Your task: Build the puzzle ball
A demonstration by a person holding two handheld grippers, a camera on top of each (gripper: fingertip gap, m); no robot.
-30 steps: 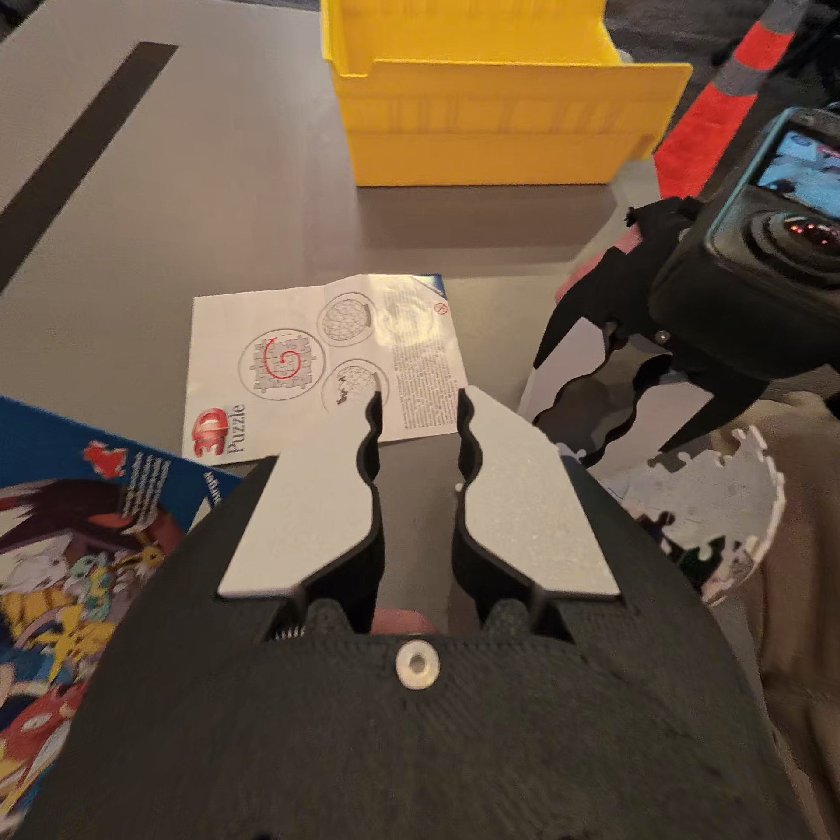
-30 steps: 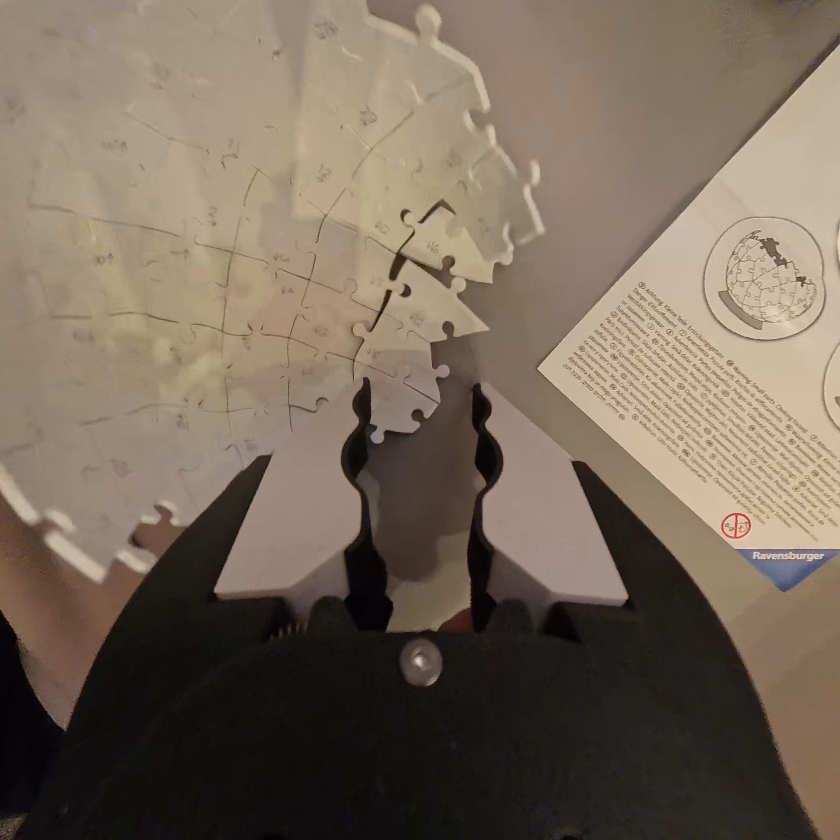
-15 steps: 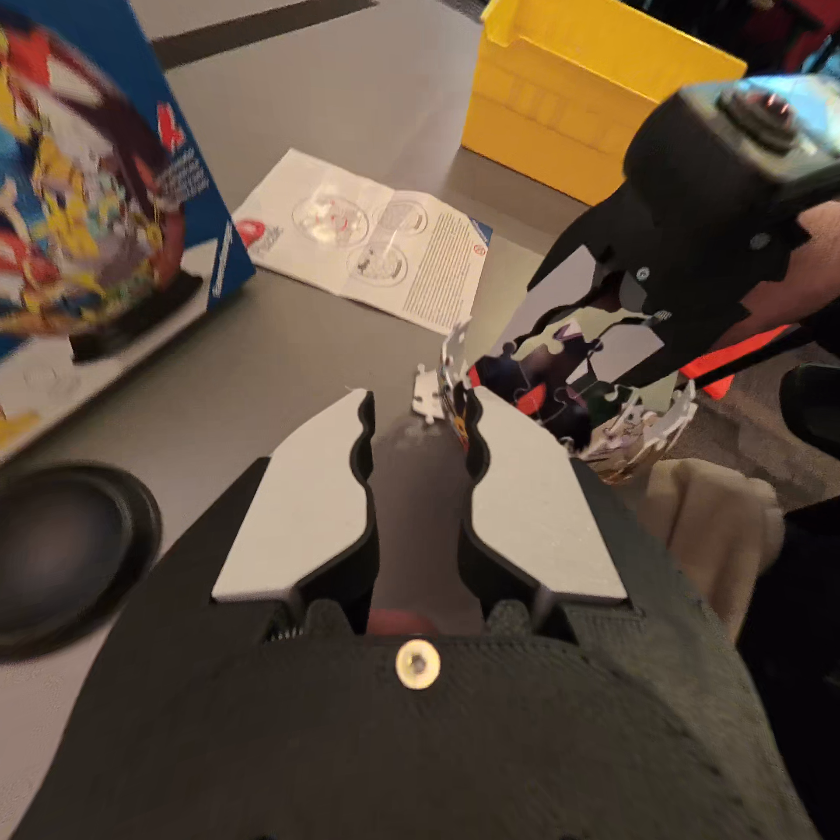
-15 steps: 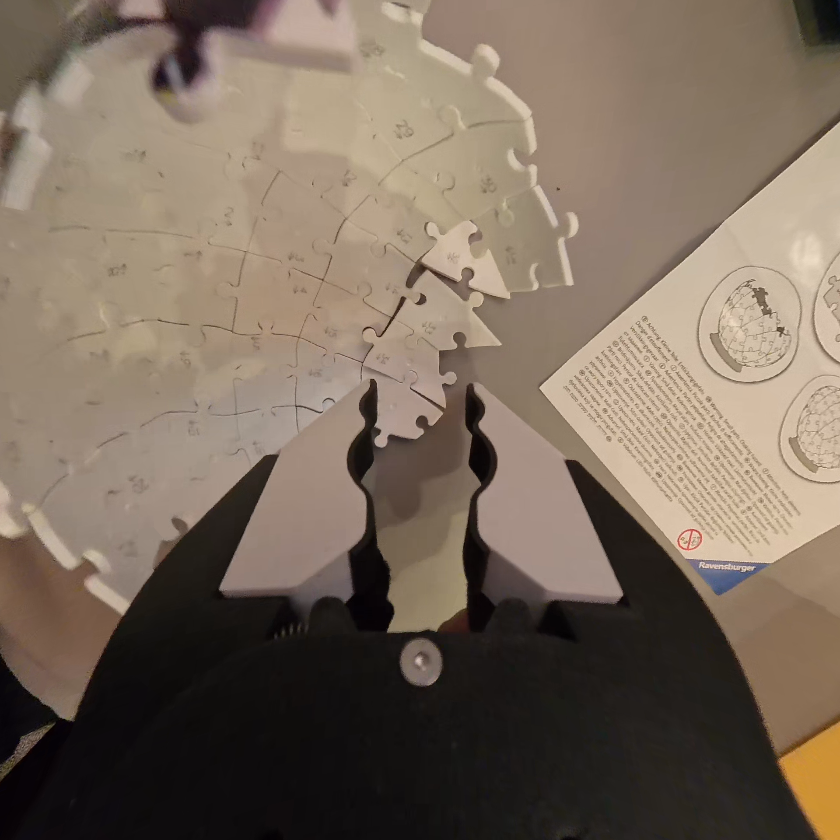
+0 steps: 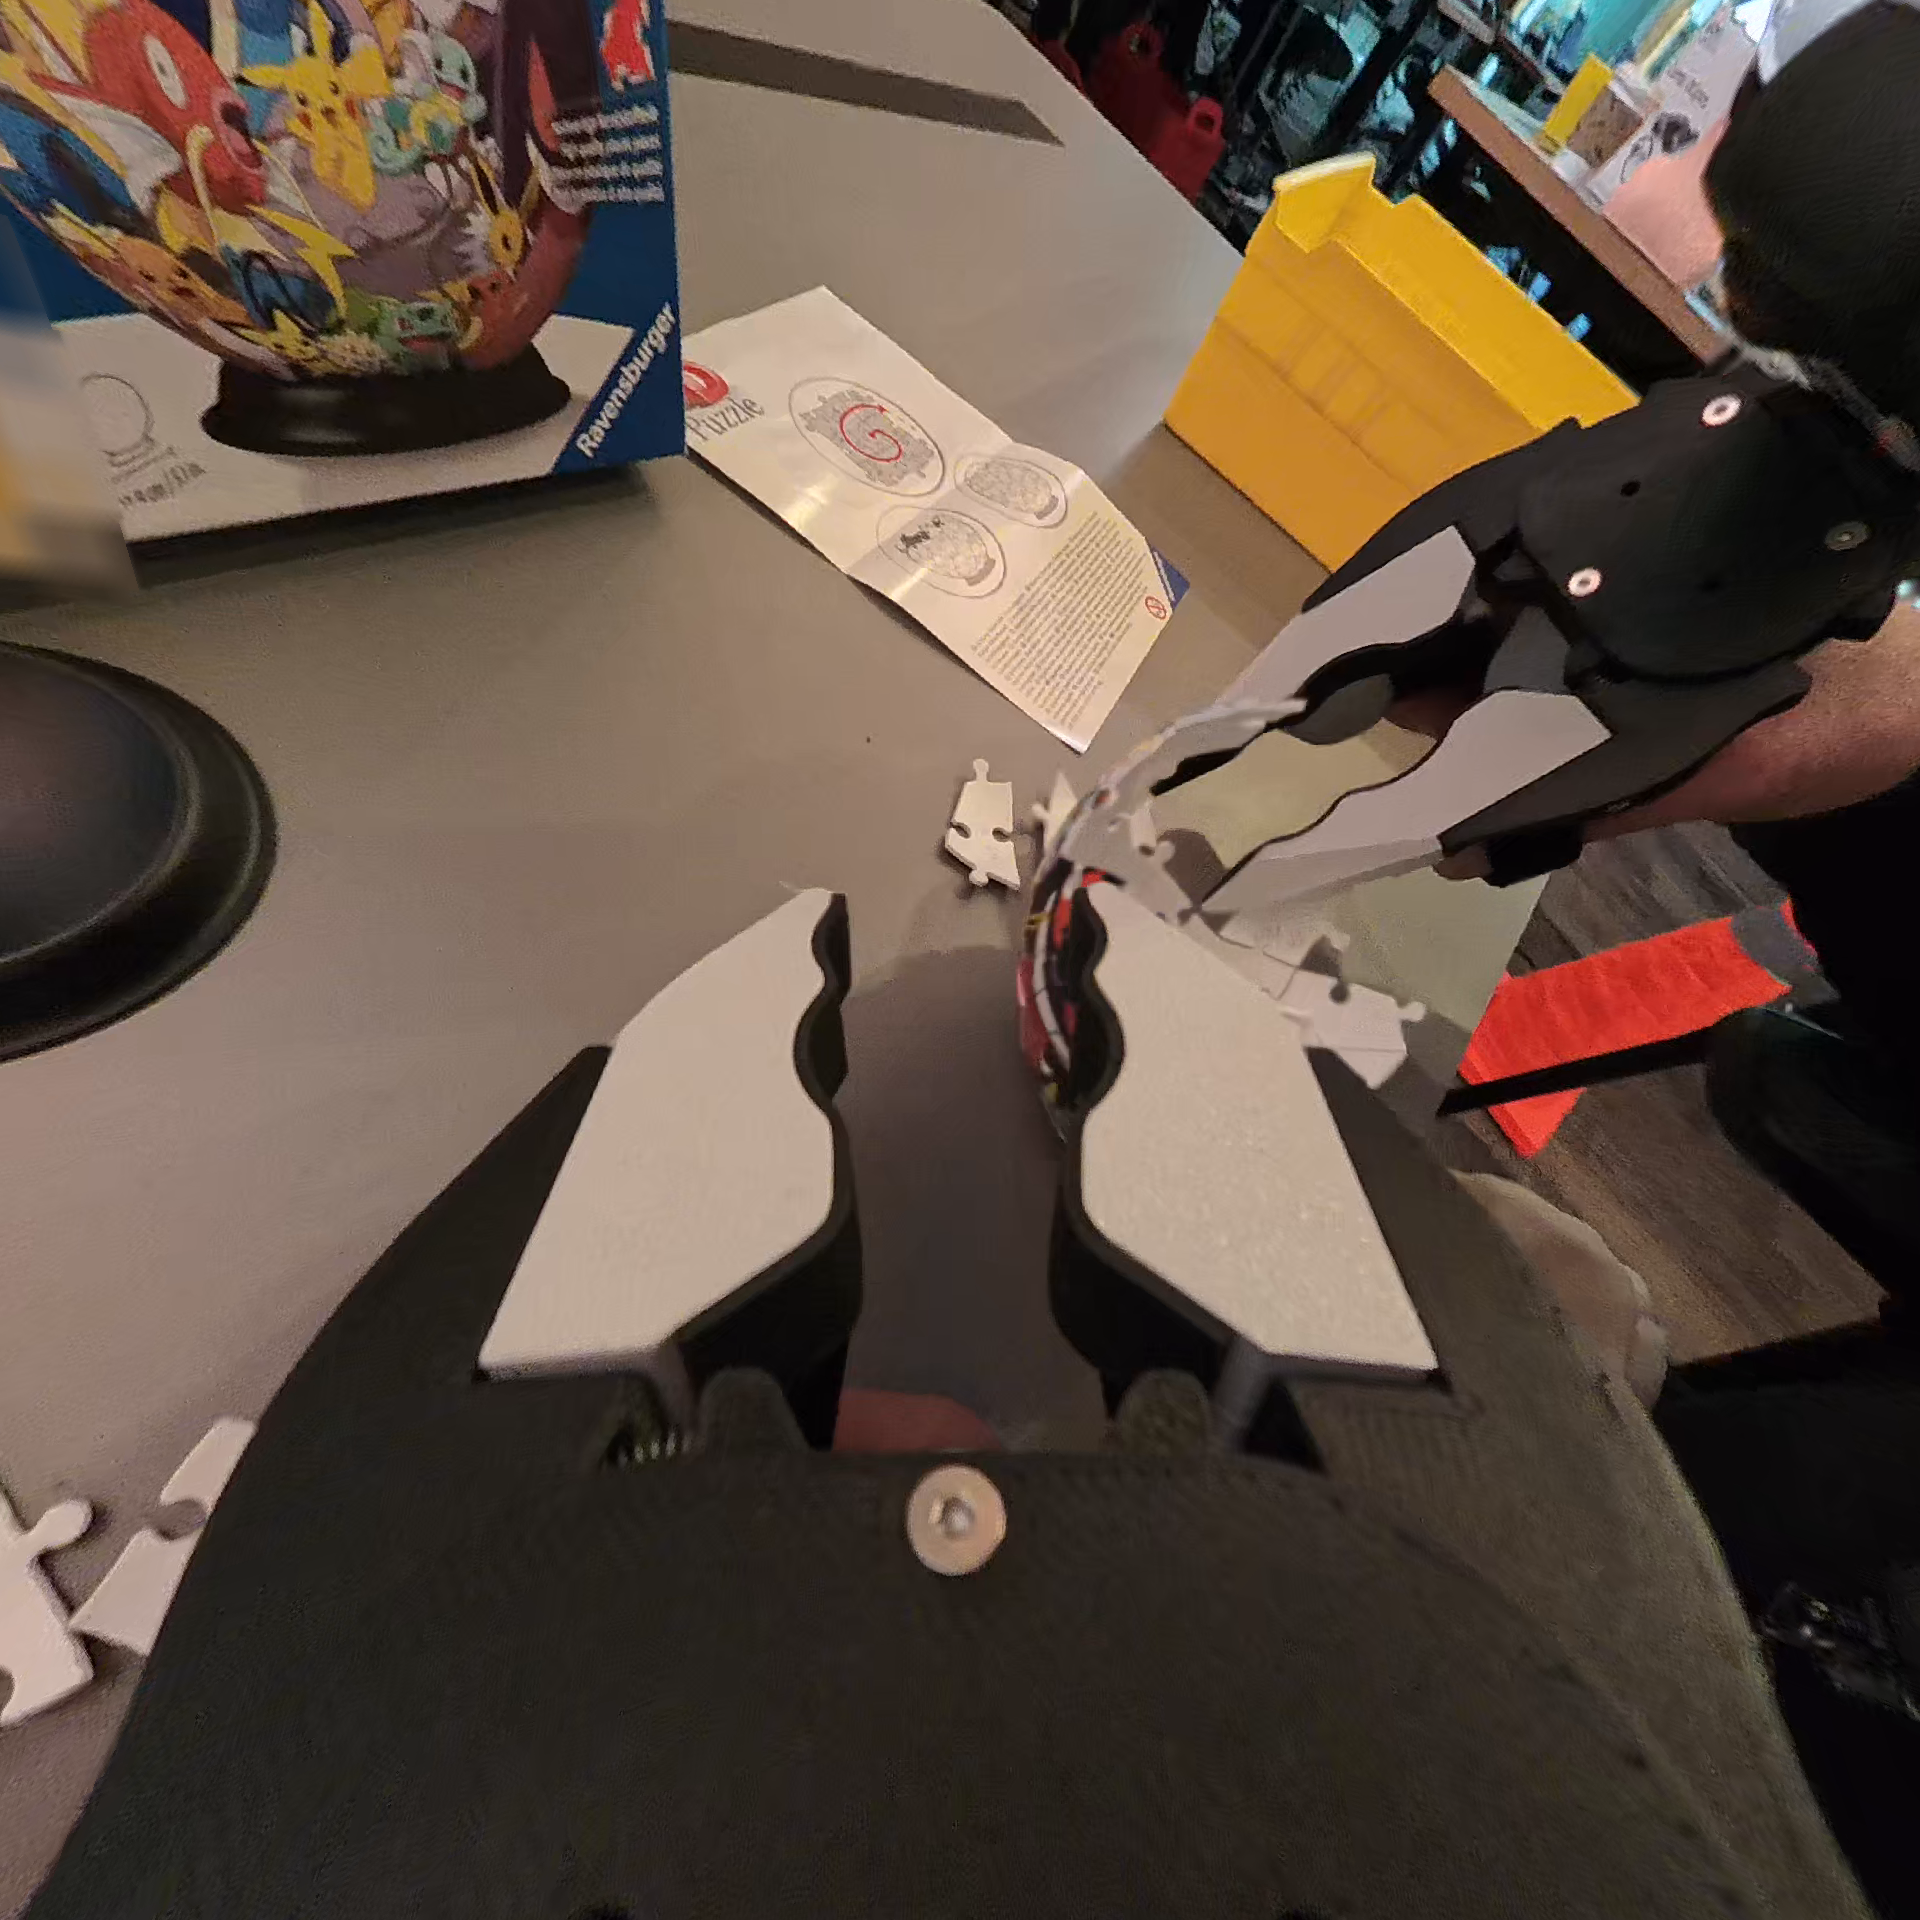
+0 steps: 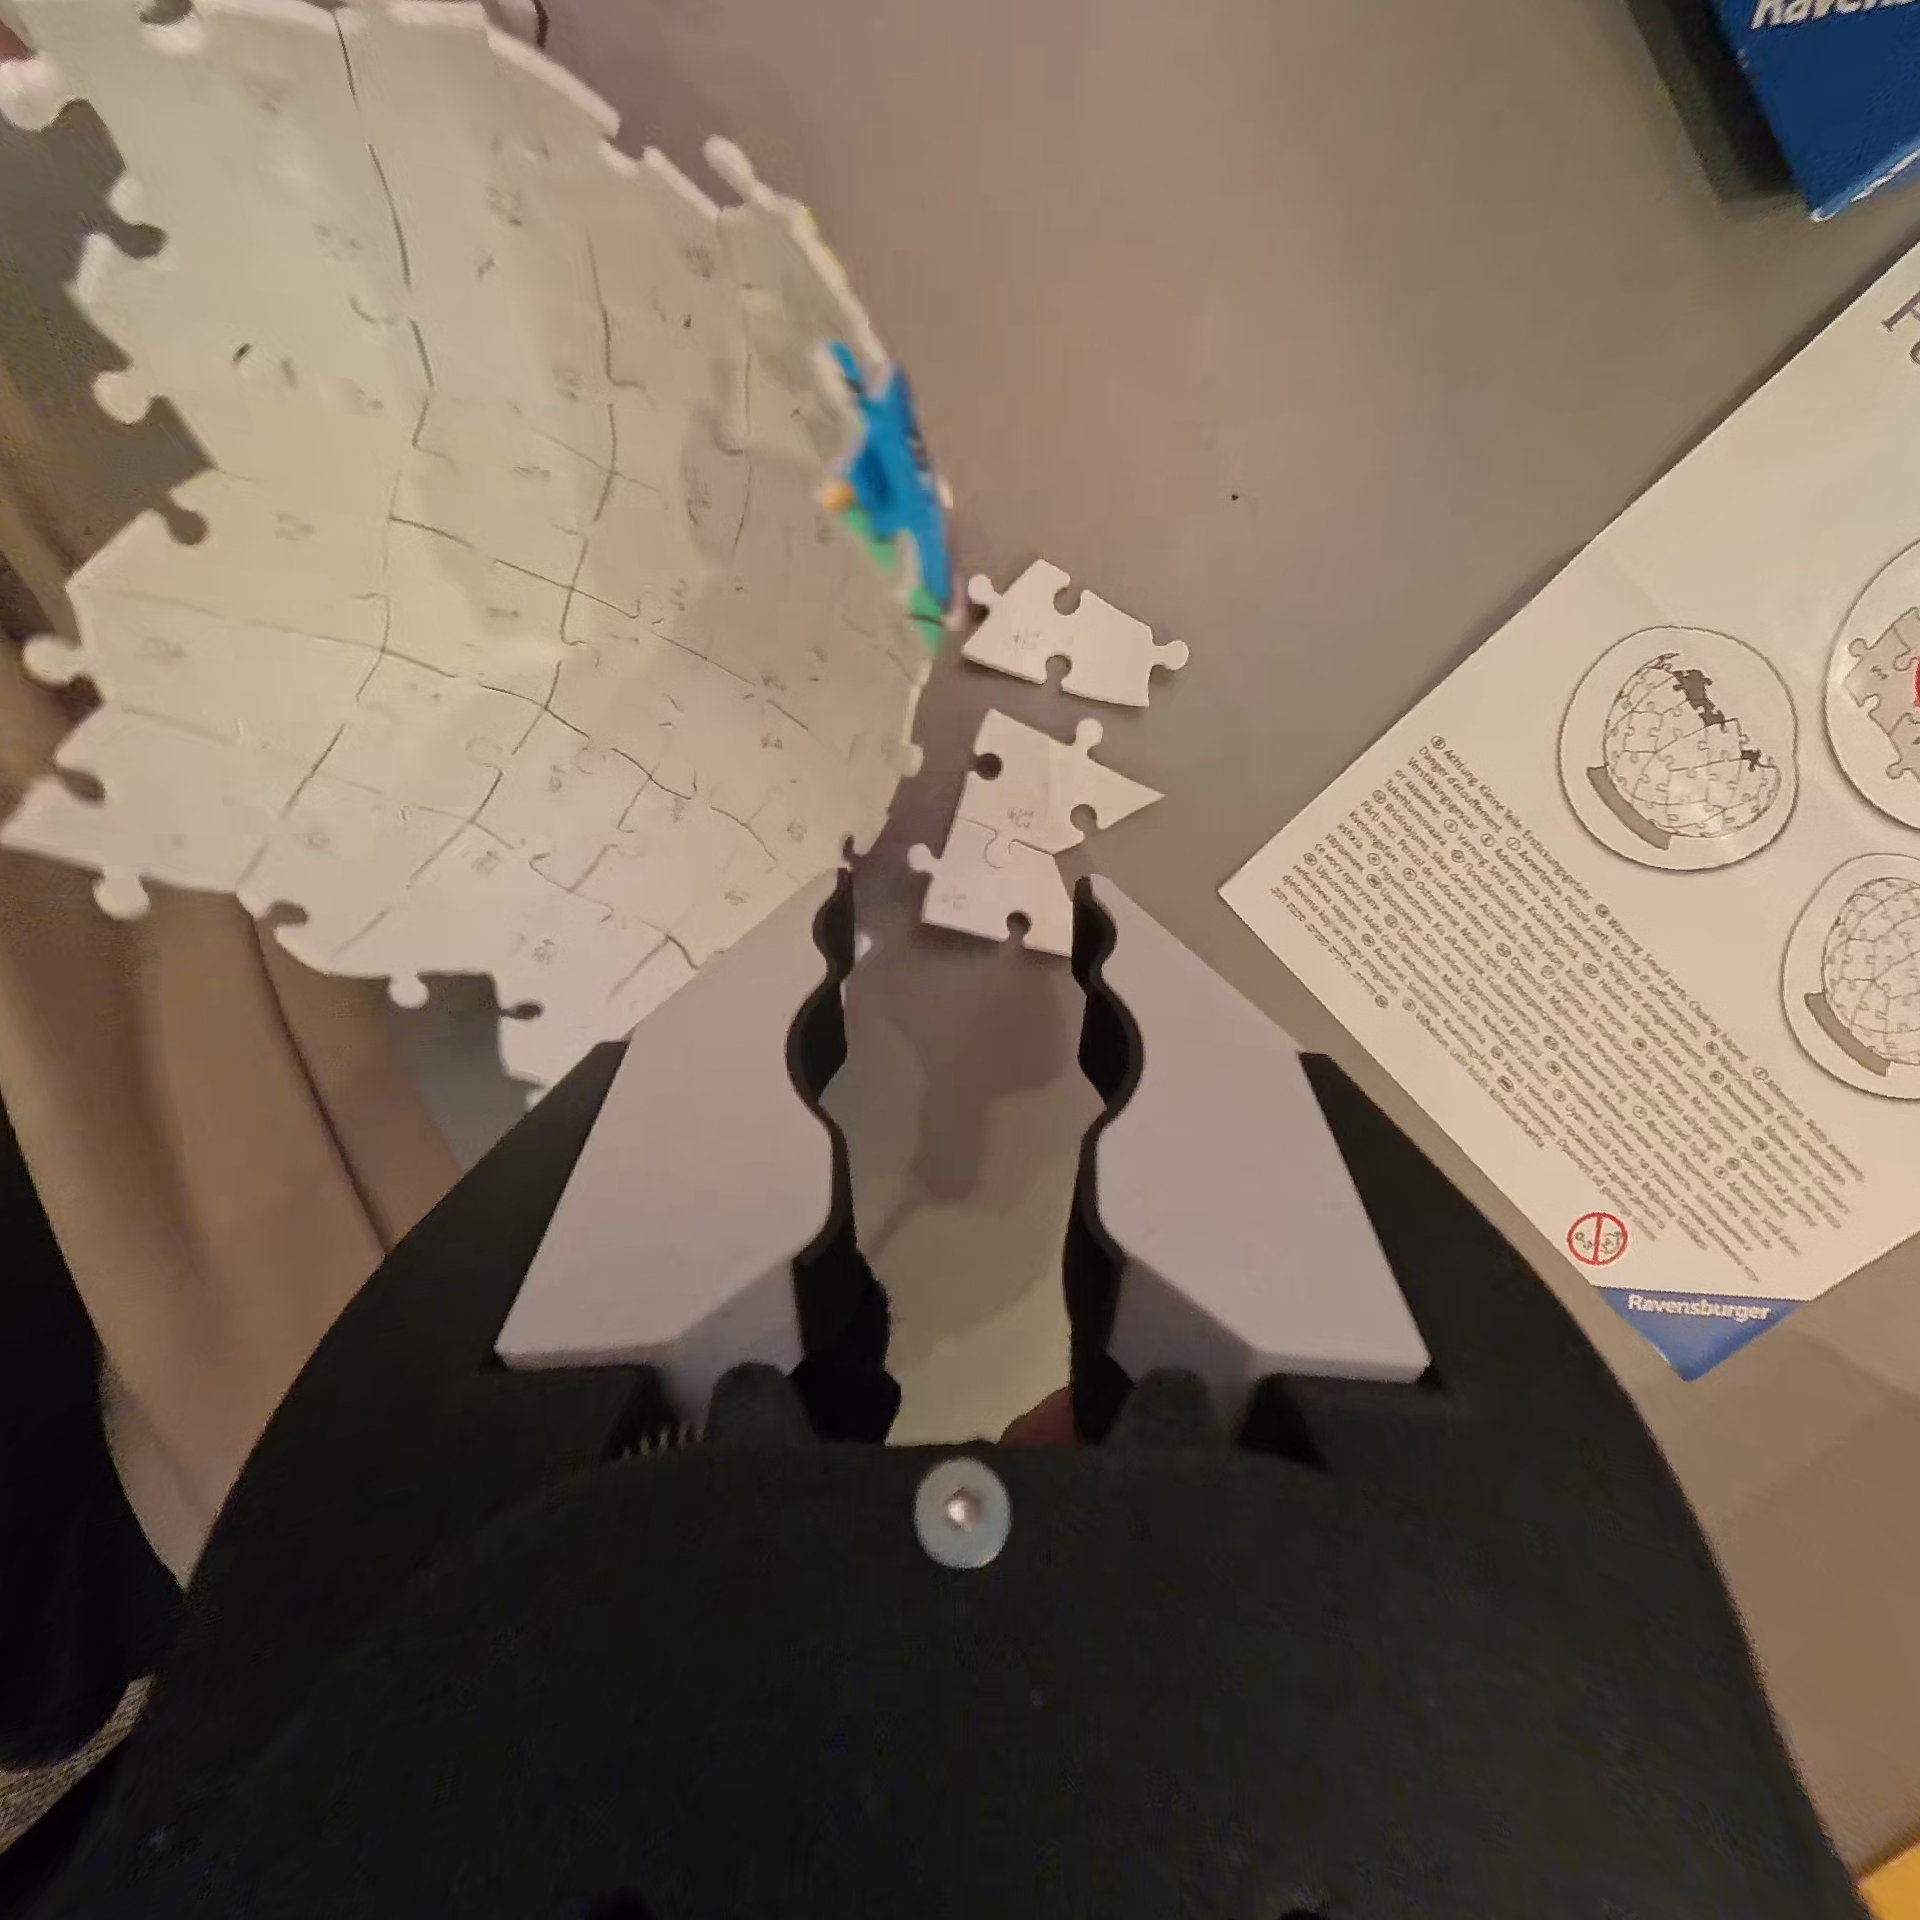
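Observation:
The part-built puzzle ball shell (image 6: 468, 571) shows its white inner side in the right wrist view, tilted at the table's edge. In the left wrist view it (image 5: 1044, 987) is edge-on with its coloured outside towards me. My right gripper (image 6: 961, 894) is open and empty, its left finger over the shell's rim. A loose white piece (image 6: 1060, 634) and a joined pair (image 6: 1018, 842) lie on the table by its tips. My left gripper (image 5: 956, 914) is open and empty, its right finger beside the shell's outside. The right gripper (image 5: 1184, 831) reaches into the shell from the other side.
An instruction sheet (image 5: 935, 499) lies beyond the shell. The blue puzzle box (image 5: 343, 208) stands at the far left, a black round stand (image 5: 94, 842) at the left, a yellow bin (image 5: 1371, 384) at the back right. Loose white pieces (image 5: 62, 1600) lie near left. A beige cloth (image 6: 208, 1143) is below the table edge. Across from one pair of fingers to the other is roughly 12 cm. To the loose white piece (image 6: 1060, 634): right tips about 6 cm, left tips about 11 cm. Look for it in the left wrist view (image 5: 979, 840) too.
Pieces that hung on the shell's edge now lie loose on the table. The shell has turned, with a coloured edge showing. My left gripper has swung left and down beside the shell. Both stay open.

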